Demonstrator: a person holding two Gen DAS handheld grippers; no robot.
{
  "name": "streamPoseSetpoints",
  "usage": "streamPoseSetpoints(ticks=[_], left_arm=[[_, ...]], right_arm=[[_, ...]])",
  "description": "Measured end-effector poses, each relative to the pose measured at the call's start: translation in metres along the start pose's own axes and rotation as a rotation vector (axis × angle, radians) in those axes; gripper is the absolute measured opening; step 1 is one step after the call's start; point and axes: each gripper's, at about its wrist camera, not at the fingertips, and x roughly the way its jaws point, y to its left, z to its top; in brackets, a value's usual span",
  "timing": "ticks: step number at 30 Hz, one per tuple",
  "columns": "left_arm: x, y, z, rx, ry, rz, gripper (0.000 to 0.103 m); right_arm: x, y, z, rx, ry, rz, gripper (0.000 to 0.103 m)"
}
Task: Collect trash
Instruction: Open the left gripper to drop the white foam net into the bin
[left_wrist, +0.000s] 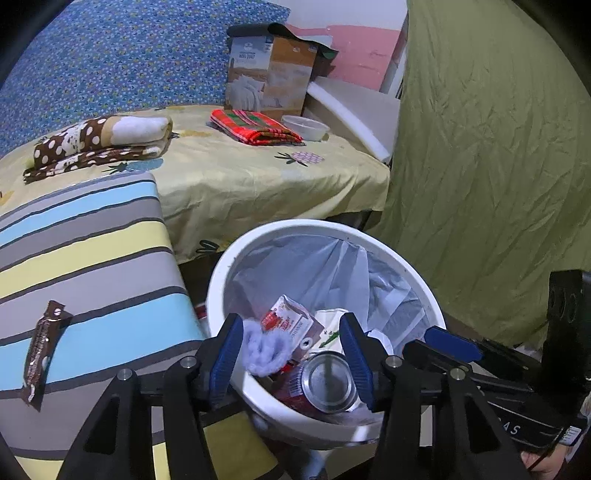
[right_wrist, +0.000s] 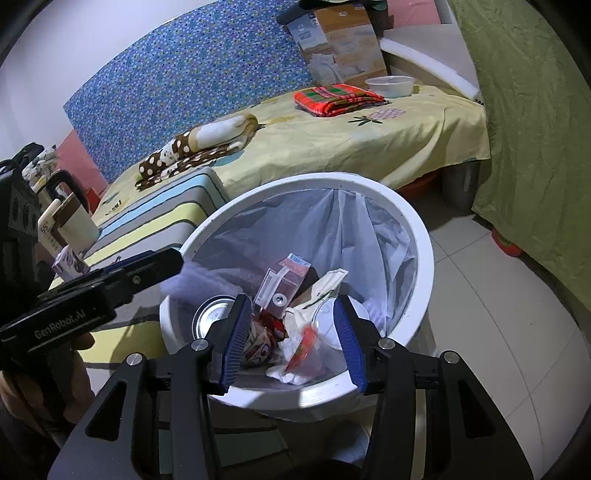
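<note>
A white bin with a clear liner holds a red-and-white carton, a can and crumpled paper. My left gripper hangs open over the bin's near rim. A lavender fluffy wad lies against its left finger, and the pads do not press on it. A brown snack wrapper lies on the striped stool. In the right wrist view my right gripper stands open above the bin, over a clear plastic cup and red wrappers. The left gripper reaches in from the left.
The striped stool stands left of the bin. Behind it a bed with a yellow sheet carries folded blankets, a cardboard box and a plastic tub. Green cloth hangs on the right. Tiled floor lies right of the bin.
</note>
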Motion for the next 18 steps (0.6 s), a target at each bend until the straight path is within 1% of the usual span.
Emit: streamPoseSetpoints(ticks=[4,9,13,15,18], left_arm=[[-0.014,0.006,0.001,-0.013,-0.022,0.002,0.054],[-0.037,0.016,-0.002,-0.037,-0.055,0.014,0.054],[-0.056,0.026,-0.007,-0.060,-0.073,0.043,0.054],[-0.063,0.030,-0.010,-0.068,-0.076,0.063,0.054],[-0.078,0.033,-0.016,-0.063,-0.090,0.090,0.054]], right_arm=[[-0.006,0.000,0.000,-0.003,-0.015,0.002,0.054],[-0.014,0.006,0.001,-0.010,-0.027,0.012,0.054],[-0.019,0.014,0.002,-0.016,-0.037,0.032,0.054],[-0.024,0.022,0.001,-0.027,-0.047,0.062,0.054],[-0.028,0.035,-0.001,-0.057,-0.054,0.080,0.054]])
